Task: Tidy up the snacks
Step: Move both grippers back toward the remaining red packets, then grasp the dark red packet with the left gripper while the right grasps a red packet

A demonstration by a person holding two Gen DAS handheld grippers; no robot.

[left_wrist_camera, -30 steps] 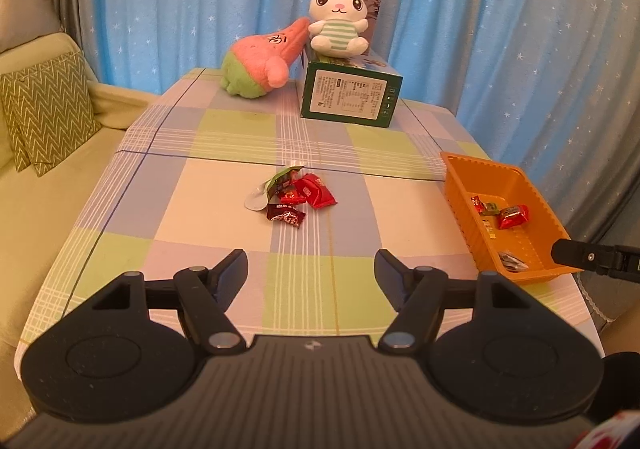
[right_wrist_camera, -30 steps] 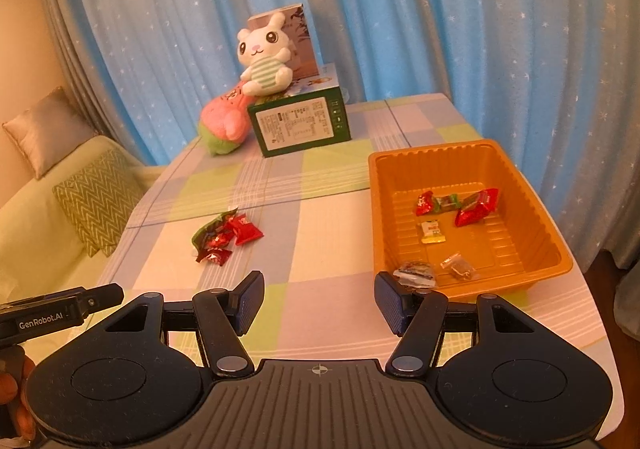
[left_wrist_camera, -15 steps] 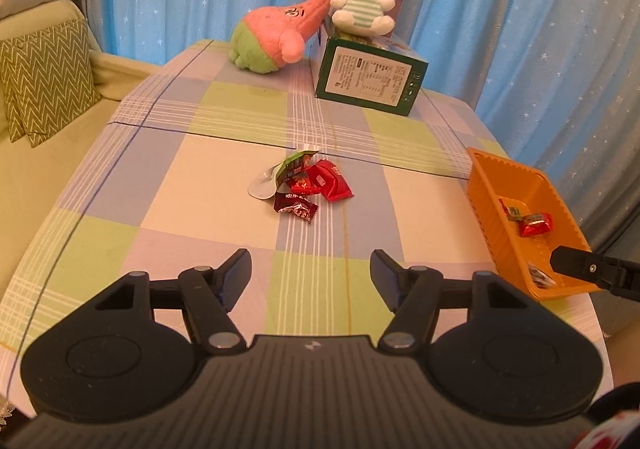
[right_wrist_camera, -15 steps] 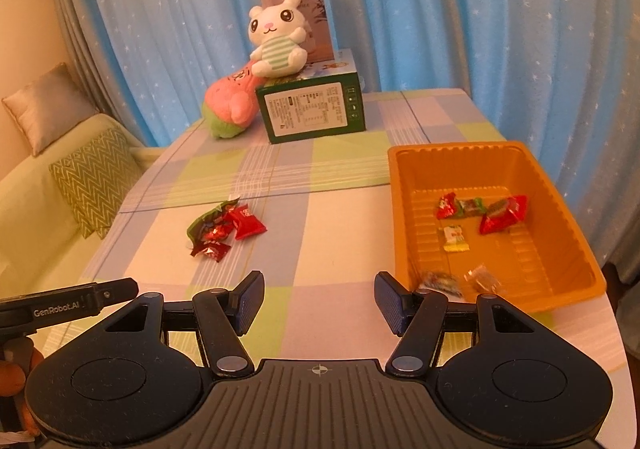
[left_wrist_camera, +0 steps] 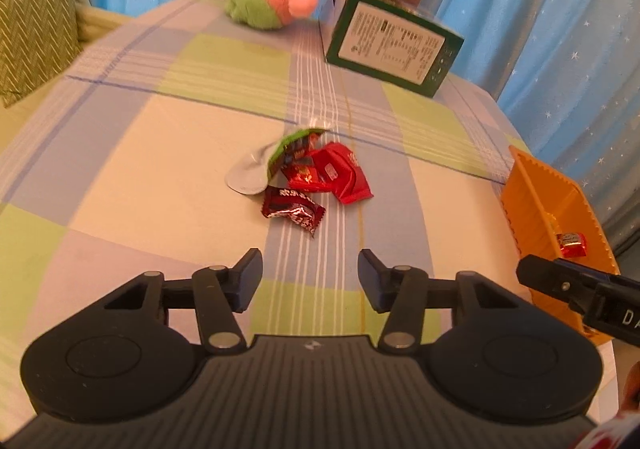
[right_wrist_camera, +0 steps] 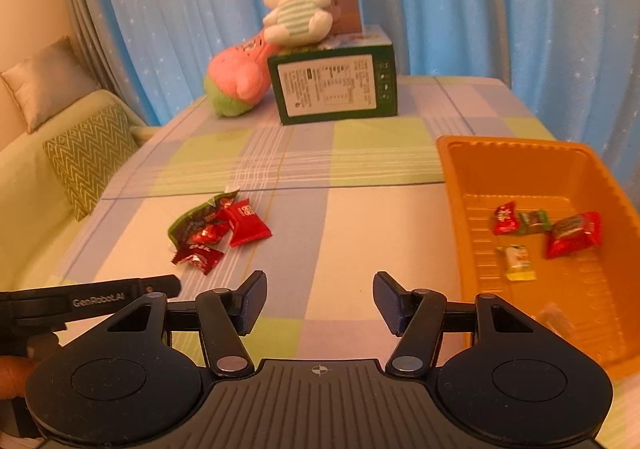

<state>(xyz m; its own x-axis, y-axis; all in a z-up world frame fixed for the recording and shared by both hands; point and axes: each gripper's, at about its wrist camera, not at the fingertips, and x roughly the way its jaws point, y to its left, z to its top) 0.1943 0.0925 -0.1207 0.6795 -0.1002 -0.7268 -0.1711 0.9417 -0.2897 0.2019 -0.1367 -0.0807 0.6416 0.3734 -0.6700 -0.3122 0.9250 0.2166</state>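
A: Snacks, loose lot: a small pile [left_wrist_camera: 308, 185] lies mid-table on the checked cloth [left_wrist_camera: 140, 153], well apart from the orange tray [right_wrist_camera: 532, 153] at the right edge.

B: Contents of the pile?

A: One green packet [left_wrist_camera: 294, 149] curled over a silver foil disc [left_wrist_camera: 246, 179]; one bright red pillow pack [right_wrist_camera: 246, 223] with white lettering, not readable; one crinkled red foil piece [left_wrist_camera: 306, 175]; one dark red twist-end sweet [left_wrist_camera: 294, 211] nearest the grippers. All touch or overlap.

B: And the tray?

A: Ribbed plastic, holding a large red pack [right_wrist_camera: 574, 235], a small red sweet [right_wrist_camera: 504, 217], a green-brown one [right_wrist_camera: 534, 219] between them, a yellow-white one [right_wrist_camera: 518, 263] nearer, and a clear wrapper [right_wrist_camera: 554, 319] at the near end, blurred.

B: Tools?

A: Left gripper [left_wrist_camera: 310, 277]: jaws moderately apart and closing, nothing between them, hanging over the cloth just short of the dark red sweet. Right gripper [right_wrist_camera: 320, 301]: jaws at a medium gap, empty, over bare cloth between pile and tray.

B: Any writing?

A: "GenRobot.AI" in white on the left tool's side arm [right_wrist_camera: 100, 299], seen from the right camera; the letters "DA" on the right tool's arm [left_wrist_camera: 580, 297]. A green box [right_wrist_camera: 334, 87] at the far end carries a white printed panel, too small to read. A white rabbit plush [right_wrist_camera: 298, 9] sits on it; a pink and green plush [right_wrist_camera: 236, 83] leans beside it.
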